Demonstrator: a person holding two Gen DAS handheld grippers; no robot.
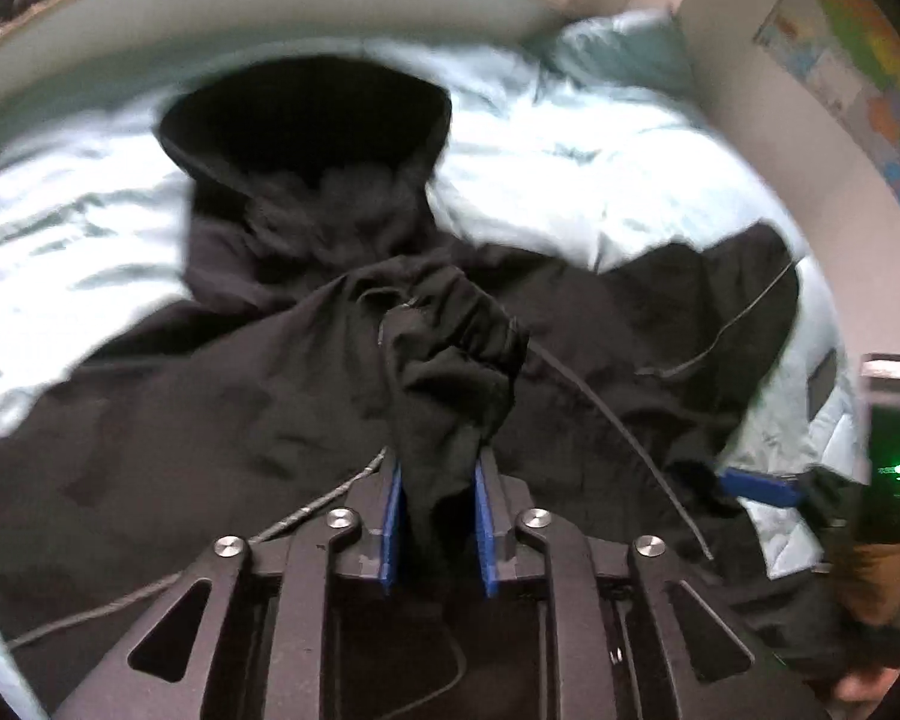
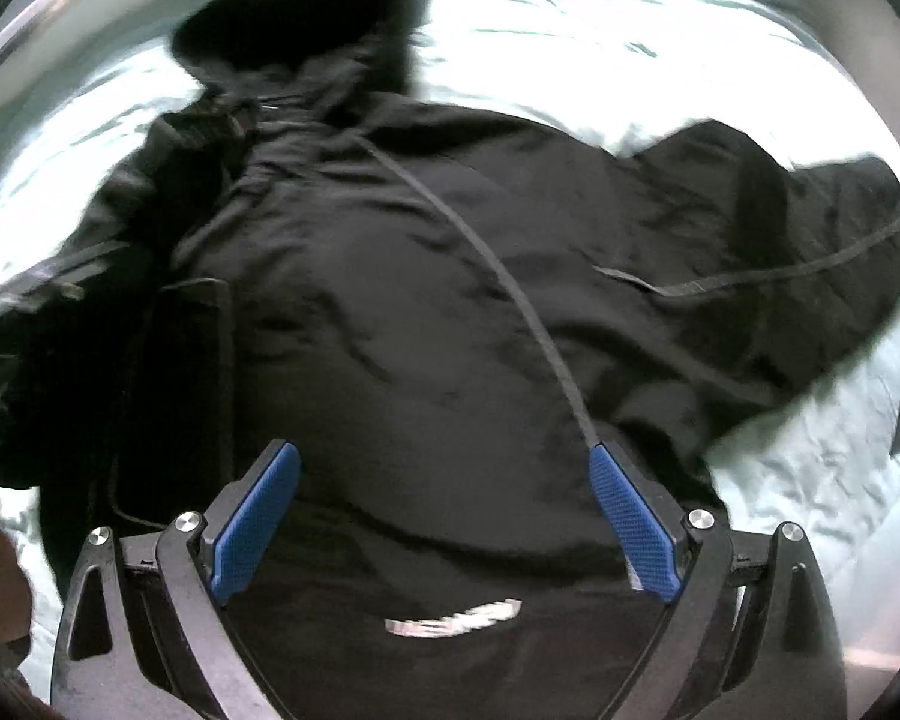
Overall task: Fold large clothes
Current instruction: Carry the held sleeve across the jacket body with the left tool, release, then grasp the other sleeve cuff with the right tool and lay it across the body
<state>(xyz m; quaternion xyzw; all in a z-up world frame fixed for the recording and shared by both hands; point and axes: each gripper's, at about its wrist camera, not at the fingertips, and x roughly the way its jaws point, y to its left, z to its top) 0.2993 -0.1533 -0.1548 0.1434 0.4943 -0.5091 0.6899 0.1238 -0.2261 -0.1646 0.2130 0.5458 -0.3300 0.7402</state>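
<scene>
A large black hooded jacket [image 1: 258, 372] lies spread on a pale blue quilt [image 1: 570, 168], its hood [image 1: 306, 120] toward the far side. My left gripper [image 1: 437, 474] is shut on a bunched cuff of the jacket's sleeve [image 1: 450, 348], which stands up between the blue pads. In the right wrist view the same jacket [image 2: 426, 312] fills the middle, a zip line running down it. My right gripper [image 2: 444, 474] hovers over the jacket's lower part with its blue pads [image 2: 624, 516] wide apart and nothing pinched between them. A white logo [image 2: 450, 624] shows near the hem.
The quilt covers a bed with a pale headboard [image 1: 258, 6] behind. A teal pillow [image 1: 624, 48] lies at the back right. A coloured map [image 1: 852, 66] hangs on the right wall. The other gripper's blue pad [image 1: 756, 483] shows at the right edge.
</scene>
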